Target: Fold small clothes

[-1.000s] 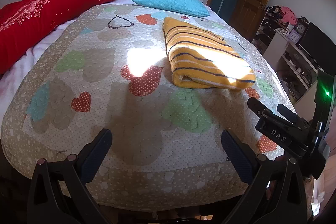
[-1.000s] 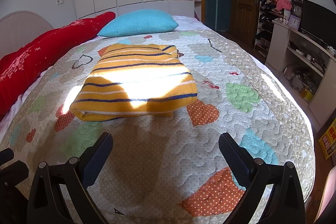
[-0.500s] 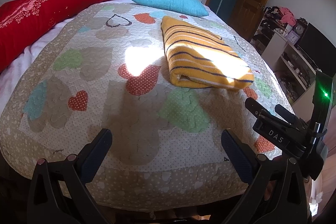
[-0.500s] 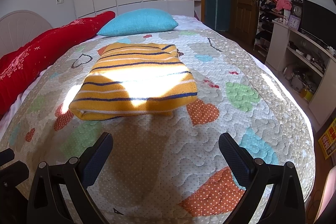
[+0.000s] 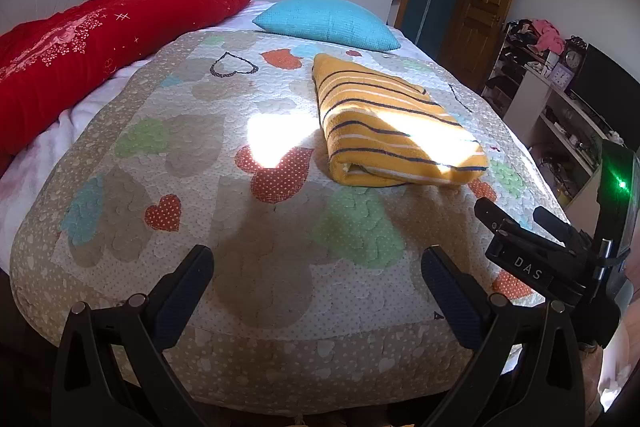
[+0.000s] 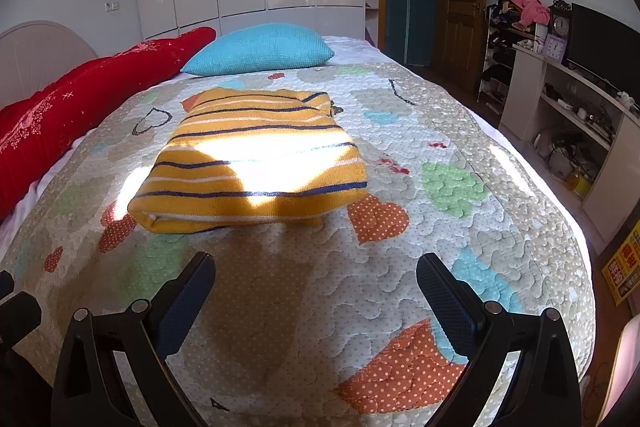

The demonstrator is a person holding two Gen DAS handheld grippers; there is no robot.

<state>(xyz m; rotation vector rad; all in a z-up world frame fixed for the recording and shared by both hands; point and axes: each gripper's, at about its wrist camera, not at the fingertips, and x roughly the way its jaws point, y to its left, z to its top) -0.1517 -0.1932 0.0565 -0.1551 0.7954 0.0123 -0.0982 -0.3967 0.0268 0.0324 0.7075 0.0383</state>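
Both grippers gape empty over the quilt's (image 6: 460,239) near edge, left gripper (image 5: 318,275) and right gripper (image 6: 316,277) bases cropped, folded striped sweater (image 6: 256,163) lying well ahead, sun-glare washing out its middle.

Bed (image 5: 260,307) covered by heart-patterned quilt (image 6: 460,227). Folded yellow striped garment (image 6: 256,163) lies flat mid-quilt, partly sunlit. Beyond it, a turquoise pillow (image 6: 260,49); a red blanket (image 5: 80,55) along the bed's left edge.
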